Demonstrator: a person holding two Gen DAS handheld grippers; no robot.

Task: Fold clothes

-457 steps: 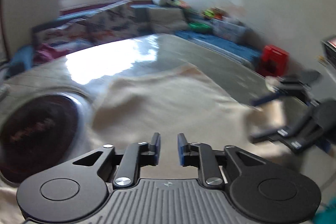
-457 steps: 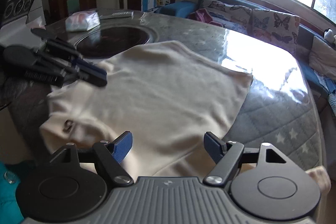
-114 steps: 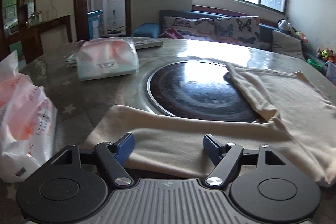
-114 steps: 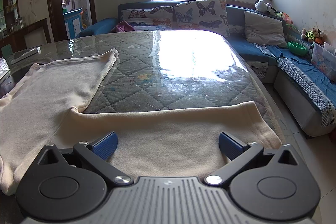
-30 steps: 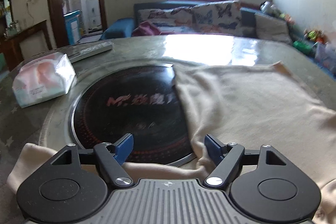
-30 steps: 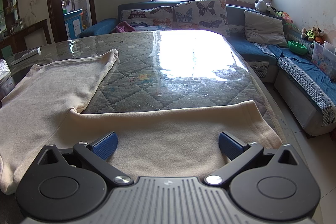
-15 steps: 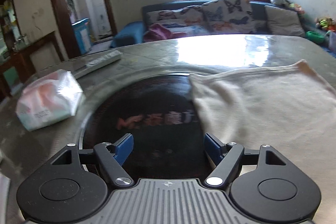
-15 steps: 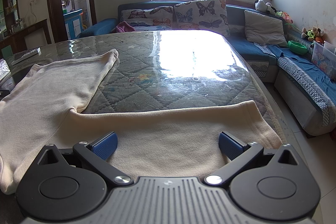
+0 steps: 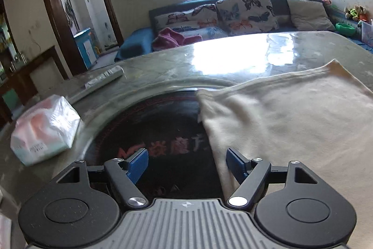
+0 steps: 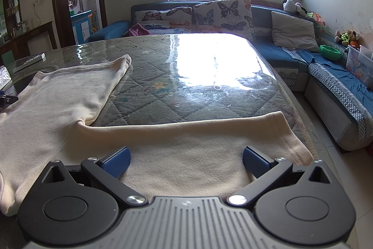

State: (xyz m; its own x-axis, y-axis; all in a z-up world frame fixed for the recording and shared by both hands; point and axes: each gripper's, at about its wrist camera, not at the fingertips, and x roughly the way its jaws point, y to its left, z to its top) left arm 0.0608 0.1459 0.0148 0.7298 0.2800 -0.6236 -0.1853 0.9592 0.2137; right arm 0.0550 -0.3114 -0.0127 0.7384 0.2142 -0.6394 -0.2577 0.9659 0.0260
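Note:
A cream garment [image 9: 291, 123] lies spread flat on the table, its left edge over the black round cooktop [image 9: 163, 139]. My left gripper [image 9: 187, 163] is open and empty, over the cooktop, with its right finger at the garment's left edge. In the right wrist view the same garment [image 10: 186, 146] spreads across the near table with a sleeve reaching toward the far left. My right gripper [image 10: 186, 161] is open wide and empty, just above the garment's near part.
A plastic-wrapped tissue pack [image 9: 44, 130] sits left of the cooktop, a remote control [image 9: 105, 77] behind it. The quilted table under a clear cover [image 10: 198, 76] stretches away. A blue sofa with butterfly cushions [image 10: 221, 13] stands behind the table, and the table edge drops off at right.
My left gripper has moved forward and risen over the cooktop, leaving the garment's near sleeve out of view; the garment edge now sits at its right finger. The right gripper has not moved.

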